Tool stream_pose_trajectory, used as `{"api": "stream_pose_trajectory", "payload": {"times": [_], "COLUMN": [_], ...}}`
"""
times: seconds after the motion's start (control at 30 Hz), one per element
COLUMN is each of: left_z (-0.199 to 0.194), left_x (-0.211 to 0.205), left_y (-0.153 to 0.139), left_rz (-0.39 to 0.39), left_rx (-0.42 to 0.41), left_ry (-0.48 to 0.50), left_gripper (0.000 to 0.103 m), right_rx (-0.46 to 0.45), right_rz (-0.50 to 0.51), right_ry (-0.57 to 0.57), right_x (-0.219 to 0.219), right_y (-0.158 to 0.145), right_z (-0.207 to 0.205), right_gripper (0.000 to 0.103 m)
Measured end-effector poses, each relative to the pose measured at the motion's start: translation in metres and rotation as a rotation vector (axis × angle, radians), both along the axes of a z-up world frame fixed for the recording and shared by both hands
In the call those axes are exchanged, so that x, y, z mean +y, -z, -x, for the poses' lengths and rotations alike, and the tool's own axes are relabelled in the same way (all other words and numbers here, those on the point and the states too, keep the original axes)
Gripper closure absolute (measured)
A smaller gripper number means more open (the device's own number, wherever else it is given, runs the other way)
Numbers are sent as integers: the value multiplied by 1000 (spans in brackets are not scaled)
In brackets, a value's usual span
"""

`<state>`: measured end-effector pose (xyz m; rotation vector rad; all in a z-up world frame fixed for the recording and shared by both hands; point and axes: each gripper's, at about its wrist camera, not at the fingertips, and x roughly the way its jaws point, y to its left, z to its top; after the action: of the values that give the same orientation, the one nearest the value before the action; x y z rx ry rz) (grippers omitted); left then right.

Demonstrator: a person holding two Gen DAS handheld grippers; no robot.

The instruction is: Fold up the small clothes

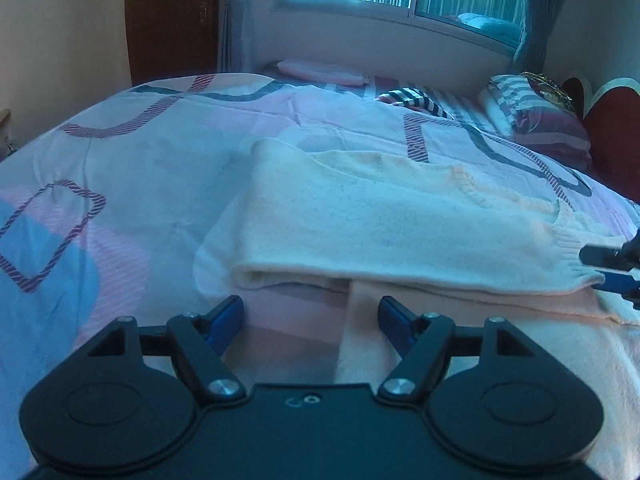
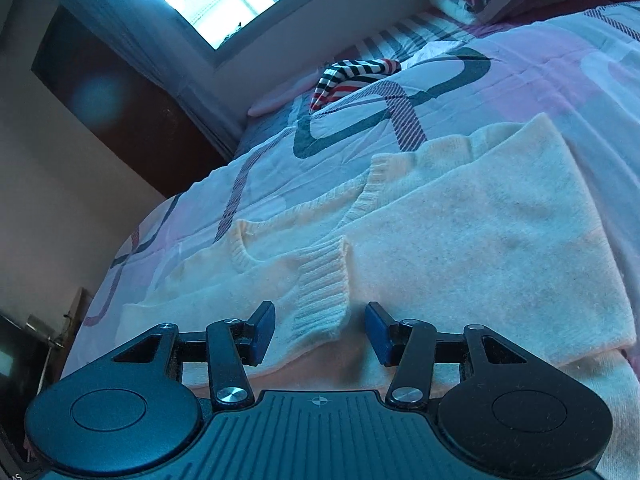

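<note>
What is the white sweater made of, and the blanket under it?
The sweater looks like soft knitted yarn, maybe wool or acrylic: its surface is fuzzy and the sleeve cuff is ribbed. The blanket looks like smooth, matte printed cloth, perhaps cotton, with faint stitch lines and small creases.

Both the left gripper (image 1: 311, 317) and right gripper (image 2: 321, 332) angle downward, fingers apart, gripping nothing.

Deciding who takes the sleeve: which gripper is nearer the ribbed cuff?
Right. The right gripper has the ribbed cuff just ahead of its open jaws. The left gripper sits at the sweater's folded edge, far along from the cuff.
</note>
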<state>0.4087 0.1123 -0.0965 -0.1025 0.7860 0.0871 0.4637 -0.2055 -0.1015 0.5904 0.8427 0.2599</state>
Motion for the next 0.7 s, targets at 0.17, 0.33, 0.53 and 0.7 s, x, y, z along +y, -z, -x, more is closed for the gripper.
{"api": "stream_pose_trajectory", "payload": {"times": [0.17, 0.33, 0.53, 0.7], "left_z": [-12, -17, -18, -19], "left_x": [-4, -4, -17, -16], "left_y": [4, 4, 2, 2], "left_rz": [-19, -19, -53, -43], "left_rx": [-1, 5, 5, 12], "left_ry": [22, 86, 136, 139], "left_gripper": [42, 65, 85, 87], "right_rx": [-77, -155, -105, -98], "right_rz": [96, 180, 193, 199], "right_ry": [-8, 164, 161, 169], "right_x": [1, -48, -67, -70], "right_y": [-20, -46, -32, -29], "right_z": [8, 37, 48, 52], "right_gripper": [98, 98, 98, 98]}}
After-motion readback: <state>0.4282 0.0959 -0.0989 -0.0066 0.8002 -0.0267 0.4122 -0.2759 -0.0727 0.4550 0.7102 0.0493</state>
